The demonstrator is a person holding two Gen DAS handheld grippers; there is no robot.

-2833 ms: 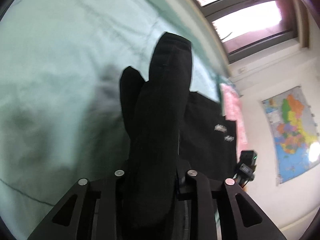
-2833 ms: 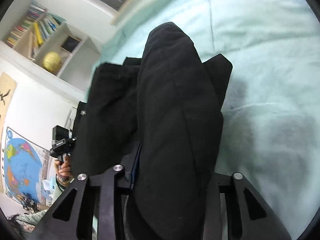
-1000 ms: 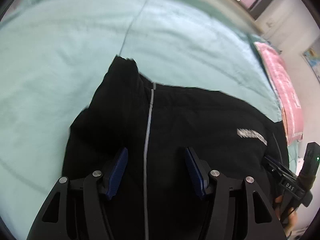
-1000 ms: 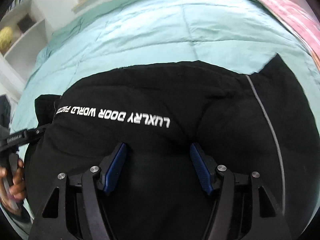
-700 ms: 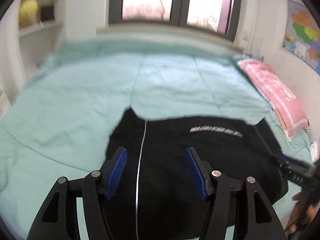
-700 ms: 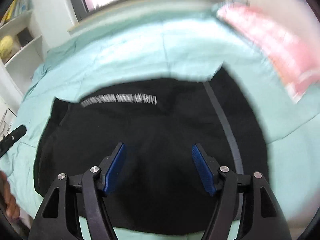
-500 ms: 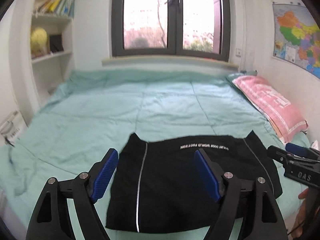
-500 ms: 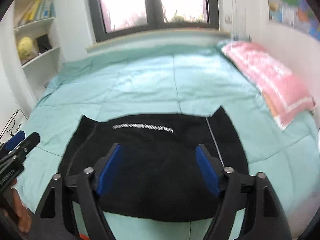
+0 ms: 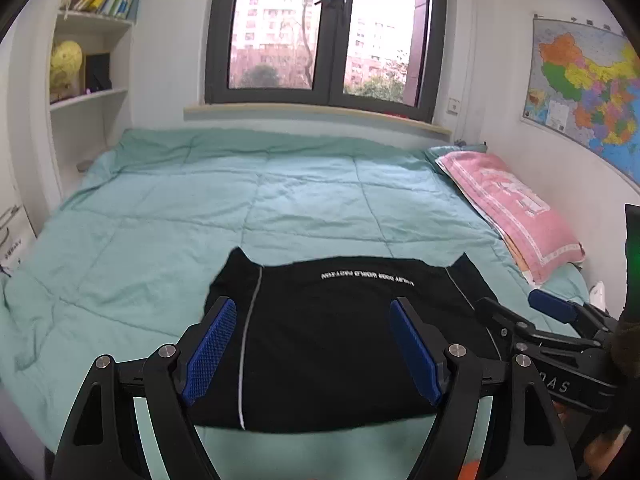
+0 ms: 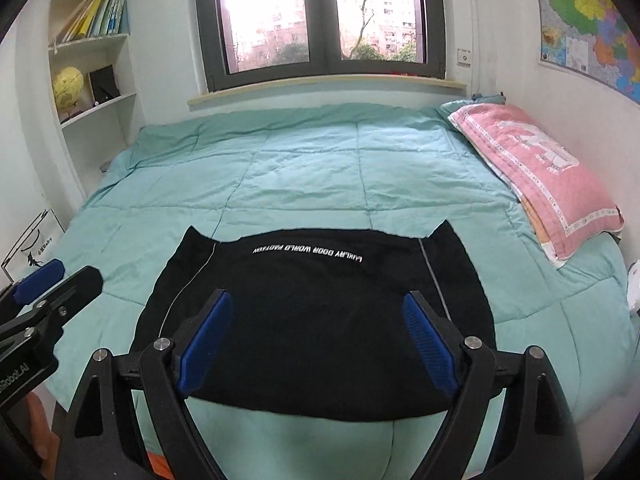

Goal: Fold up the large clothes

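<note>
Teal bed (image 9: 160, 240), folded black garment (image 9: 340, 340) beyond left claw (image 9: 316, 340)

Black garment (image 10: 320, 320) on mint quilt (image 10: 304, 184), pink pillow (image 10: 540, 168)

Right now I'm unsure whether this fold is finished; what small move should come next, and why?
Probably hold both hands back and stop. The black garment with white lettering lies as a flat, even rectangle on the mint-green quilt, and the left gripper is open, the right gripper opening, with nothing between either's jaws.
</note>
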